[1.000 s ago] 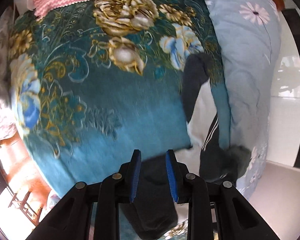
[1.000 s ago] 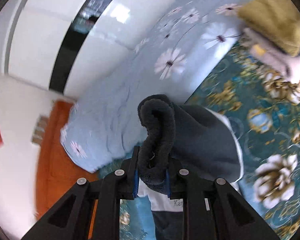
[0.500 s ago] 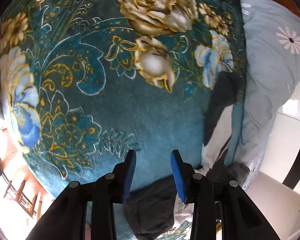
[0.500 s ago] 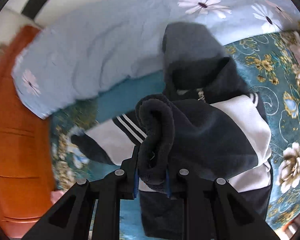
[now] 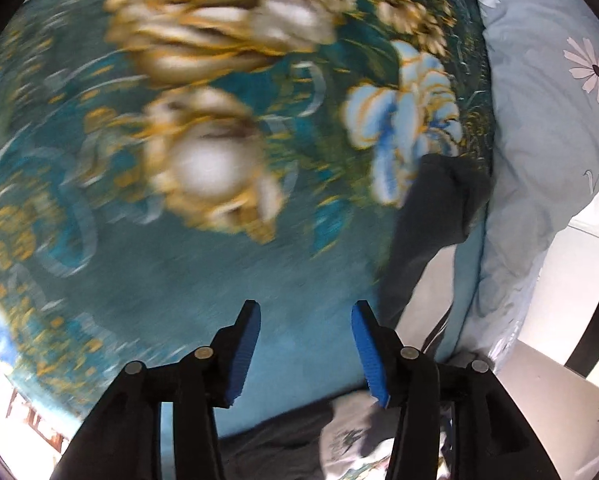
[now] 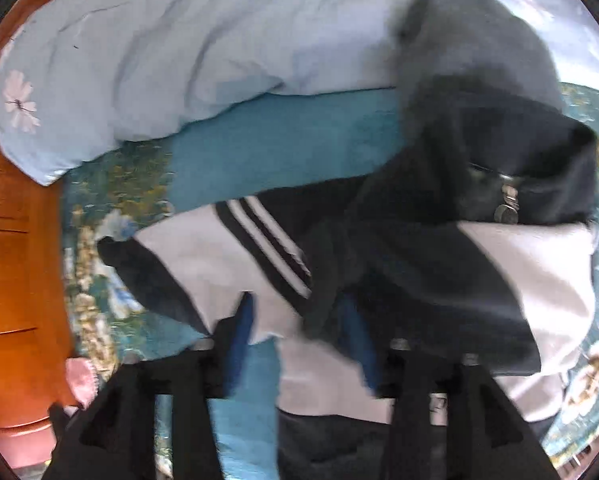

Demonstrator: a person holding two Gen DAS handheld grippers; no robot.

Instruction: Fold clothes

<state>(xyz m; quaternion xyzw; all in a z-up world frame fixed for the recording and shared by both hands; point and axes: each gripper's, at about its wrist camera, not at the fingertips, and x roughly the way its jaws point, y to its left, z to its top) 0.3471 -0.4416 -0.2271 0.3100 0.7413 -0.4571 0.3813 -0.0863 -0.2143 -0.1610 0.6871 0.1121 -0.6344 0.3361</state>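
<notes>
Opening over teal blanket (image 5: 299, 280), left jaws empty, right jaws opening above hoodie (image 6: 439, 264)

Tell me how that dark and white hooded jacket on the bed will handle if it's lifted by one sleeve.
Probably floppy: the hooded jacket already drapes in soft folds over the teal floral blanket. Its fleecy look suggests it grips rather than slips. The hood and metal zipper pull would likely dangle and swing.

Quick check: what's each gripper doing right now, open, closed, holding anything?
Left gripper: jaws opening, nothing between them, only the blanket beyond.
Right gripper: jaws opening, letting go of the jacket.
</notes>
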